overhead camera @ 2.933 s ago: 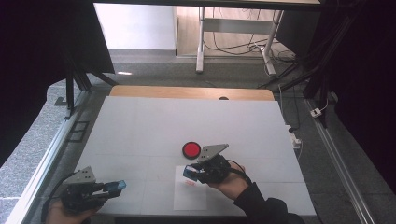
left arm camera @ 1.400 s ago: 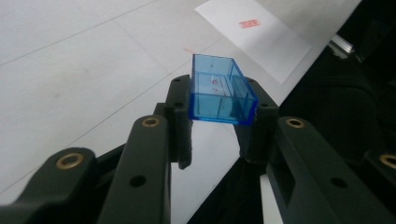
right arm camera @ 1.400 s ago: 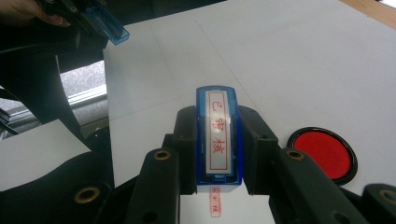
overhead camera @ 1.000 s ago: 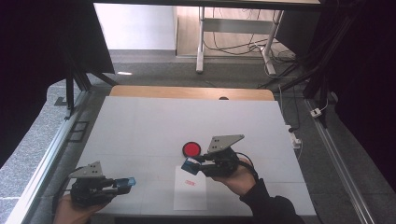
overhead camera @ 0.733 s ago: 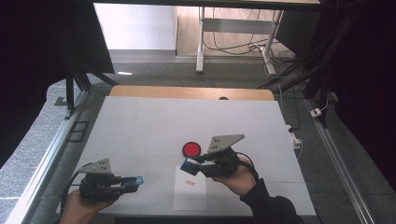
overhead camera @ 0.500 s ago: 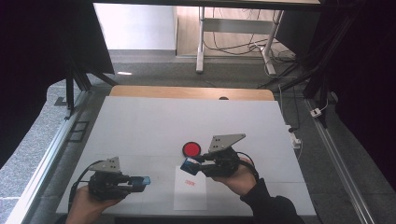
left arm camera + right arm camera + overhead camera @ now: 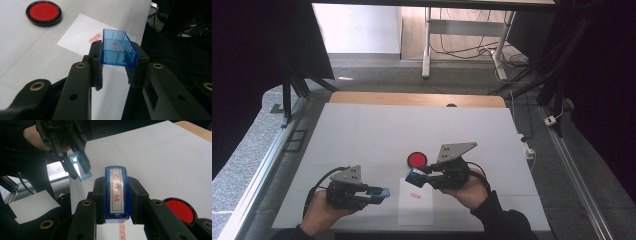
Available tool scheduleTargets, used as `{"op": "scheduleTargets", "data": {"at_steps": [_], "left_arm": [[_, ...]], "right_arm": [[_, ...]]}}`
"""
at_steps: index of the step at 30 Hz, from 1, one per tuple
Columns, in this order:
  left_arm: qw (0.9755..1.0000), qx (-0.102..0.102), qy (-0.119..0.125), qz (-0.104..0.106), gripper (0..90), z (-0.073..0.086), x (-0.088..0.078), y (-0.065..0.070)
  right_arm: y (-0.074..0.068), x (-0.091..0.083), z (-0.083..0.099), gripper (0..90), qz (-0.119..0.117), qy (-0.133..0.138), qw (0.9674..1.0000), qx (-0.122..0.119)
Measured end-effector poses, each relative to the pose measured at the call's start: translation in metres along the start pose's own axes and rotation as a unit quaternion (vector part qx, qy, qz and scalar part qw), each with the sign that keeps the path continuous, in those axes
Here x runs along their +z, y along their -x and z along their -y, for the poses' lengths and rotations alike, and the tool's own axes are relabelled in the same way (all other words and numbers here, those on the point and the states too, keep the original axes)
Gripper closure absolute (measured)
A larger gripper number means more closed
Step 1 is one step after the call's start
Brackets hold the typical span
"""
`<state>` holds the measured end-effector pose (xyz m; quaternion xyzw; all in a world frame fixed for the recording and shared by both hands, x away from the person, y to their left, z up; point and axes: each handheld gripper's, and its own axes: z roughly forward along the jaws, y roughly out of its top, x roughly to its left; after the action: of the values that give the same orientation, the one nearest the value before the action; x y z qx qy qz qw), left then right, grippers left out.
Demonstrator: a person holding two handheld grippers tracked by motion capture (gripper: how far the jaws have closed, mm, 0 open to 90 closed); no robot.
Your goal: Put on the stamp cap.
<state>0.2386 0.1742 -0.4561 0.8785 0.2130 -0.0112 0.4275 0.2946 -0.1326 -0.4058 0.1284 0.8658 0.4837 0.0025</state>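
- The stamp [image 7: 117, 195] sits clamped in the right gripper [image 7: 419, 176], above the paper [image 7: 416, 207].
- The left gripper [image 7: 379, 193], at the stamp's 9 o'clock, pinches the blue cap [image 7: 118, 48].
- The red ink pad [image 7: 417, 160] lies at the stamp's 12 o'clock.

left gripper [image 7: 382, 193]: jaws clamped, pointing right | right gripper [image 7: 414, 177]: jaws clamped, pointing left, tips facing
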Motion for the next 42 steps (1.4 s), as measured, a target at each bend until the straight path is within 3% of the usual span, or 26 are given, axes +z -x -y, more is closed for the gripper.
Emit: {"op": "scheduleTargets", "data": {"at_steps": [9, 22, 42], "left_arm": [[0.9991, 0.034, 0.001, 0.027, 68.4, -0.020, 0.014, -0.003], [0.9955, 0.060, 0.011, 0.072, 68.5, -0.038, 0.035, -0.009], [0.9886, 0.072, 0.023, 0.131, 68.8, -0.038, 0.048, -0.017]], "right_arm": [[0.001, -0.001, -0.001, 71.2, -0.017, 0.006, 0.9998, -0.001], [-0.001, -0.004, -0.004, 71.3, -0.033, 0.017, 0.9993, -0.011], [-0.010, 0.004, -0.006, 71.3, -0.080, 0.012, 0.9960, -0.039]]}}
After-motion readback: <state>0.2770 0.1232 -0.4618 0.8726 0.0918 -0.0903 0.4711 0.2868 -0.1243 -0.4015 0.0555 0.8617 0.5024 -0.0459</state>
